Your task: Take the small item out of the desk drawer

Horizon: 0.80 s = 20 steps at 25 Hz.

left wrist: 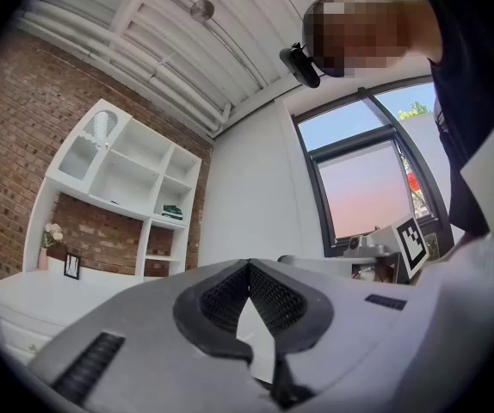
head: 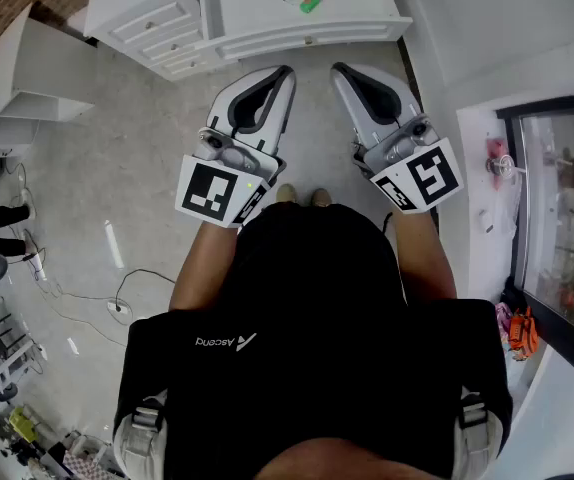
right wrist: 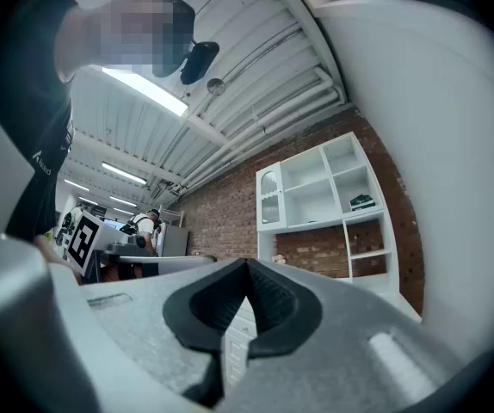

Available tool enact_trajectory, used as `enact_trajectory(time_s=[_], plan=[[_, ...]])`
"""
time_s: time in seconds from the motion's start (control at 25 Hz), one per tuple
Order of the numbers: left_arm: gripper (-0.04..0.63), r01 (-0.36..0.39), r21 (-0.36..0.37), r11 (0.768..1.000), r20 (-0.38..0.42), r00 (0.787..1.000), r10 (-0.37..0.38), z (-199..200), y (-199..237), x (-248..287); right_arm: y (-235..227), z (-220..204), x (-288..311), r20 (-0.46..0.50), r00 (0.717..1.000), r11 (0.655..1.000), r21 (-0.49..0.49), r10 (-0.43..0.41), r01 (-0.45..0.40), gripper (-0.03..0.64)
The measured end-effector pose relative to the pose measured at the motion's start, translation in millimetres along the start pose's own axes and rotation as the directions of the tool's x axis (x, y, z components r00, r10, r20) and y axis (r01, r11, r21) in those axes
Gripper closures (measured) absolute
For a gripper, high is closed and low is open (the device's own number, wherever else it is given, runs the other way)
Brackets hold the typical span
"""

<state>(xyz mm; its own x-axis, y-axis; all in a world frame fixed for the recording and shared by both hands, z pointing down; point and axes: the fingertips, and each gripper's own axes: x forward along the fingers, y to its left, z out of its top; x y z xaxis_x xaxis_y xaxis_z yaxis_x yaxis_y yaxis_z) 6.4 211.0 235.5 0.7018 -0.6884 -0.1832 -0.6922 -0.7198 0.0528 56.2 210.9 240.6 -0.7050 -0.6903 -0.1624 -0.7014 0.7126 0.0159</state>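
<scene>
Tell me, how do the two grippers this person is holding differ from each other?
In the head view, the left gripper slants toward the right and the right gripper slants toward the left, so their tips come close. The left gripper's marker cube shows a different black pattern from the right gripper's marker cube. Shared: both are shut, empty and aimed at the white desk.
</scene>
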Motion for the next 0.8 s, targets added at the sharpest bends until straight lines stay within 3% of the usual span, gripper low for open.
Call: enact_trajectory(time_s=[0.4,0.8], plan=[[0.597,0.001,-0.005,1.000,0.001,1.000,-0.001,3.1,28.6,-18.1,11.2,-4.2,25.2,0.011,1.000,1.000,0.021,-0.014,0.014,0.615],[0.597,0.010,-0.009,1.000,0.007,1.000,-0.010,0.7,73.9,-26.7,11.0,-11.5,57.4,-0.014,0.999,0.999,-0.018,-0.037,0.037,0.615]])
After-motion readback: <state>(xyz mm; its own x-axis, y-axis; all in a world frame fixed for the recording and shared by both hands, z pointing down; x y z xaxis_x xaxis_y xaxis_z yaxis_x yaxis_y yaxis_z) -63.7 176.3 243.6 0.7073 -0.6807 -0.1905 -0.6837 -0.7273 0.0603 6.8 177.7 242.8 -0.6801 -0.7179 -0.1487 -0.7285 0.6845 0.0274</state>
